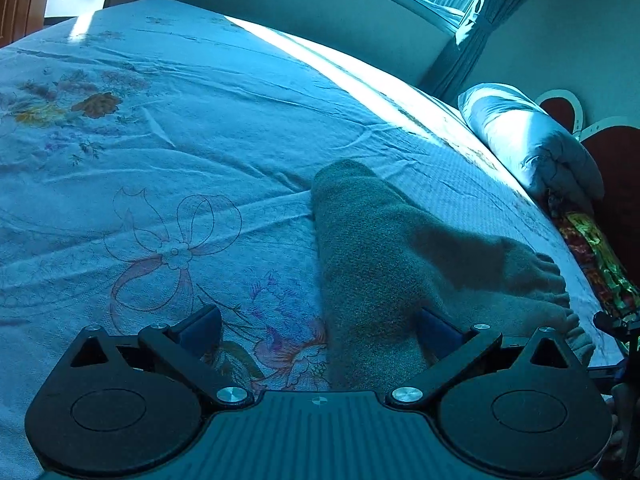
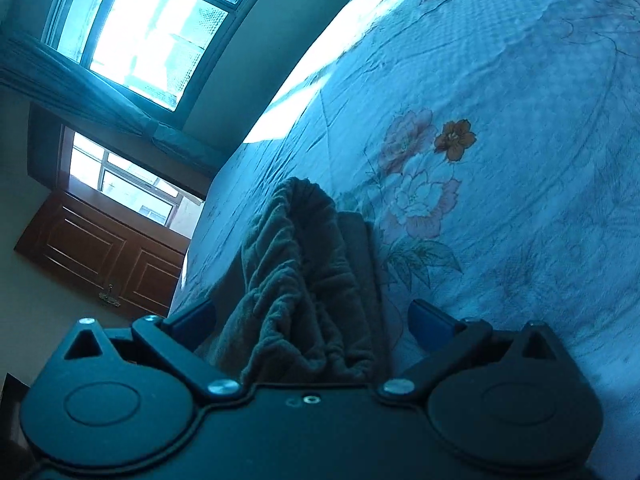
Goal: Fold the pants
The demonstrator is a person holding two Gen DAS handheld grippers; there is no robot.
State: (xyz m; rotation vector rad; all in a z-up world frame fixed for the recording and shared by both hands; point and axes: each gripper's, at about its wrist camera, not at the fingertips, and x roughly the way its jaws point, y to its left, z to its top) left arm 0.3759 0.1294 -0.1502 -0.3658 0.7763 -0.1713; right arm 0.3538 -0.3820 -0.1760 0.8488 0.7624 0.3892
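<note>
Grey fleece pants [image 1: 384, 248] lie on a floral bedsheet [image 1: 168, 152], one leg running away from me, the gathered waistband at the right. My left gripper [image 1: 320, 328] is open, its jaws wide apart on either side of the near end of the leg. In the right wrist view the ruffled elastic waistband [image 2: 296, 272] lies bunched between the wide-open jaws of my right gripper [image 2: 312, 320], low over the sheet [image 2: 500, 160]. Neither gripper pinches the fabric.
A rolled pale quilt [image 1: 532, 140] and a colourful cloth [image 1: 592, 256] lie at the bed's right edge by a red headboard [image 1: 616, 168]. A window [image 2: 148, 28] and a wooden cabinet [image 2: 108, 256] stand beyond the bed. Part of the other gripper [image 1: 620, 328] shows at right.
</note>
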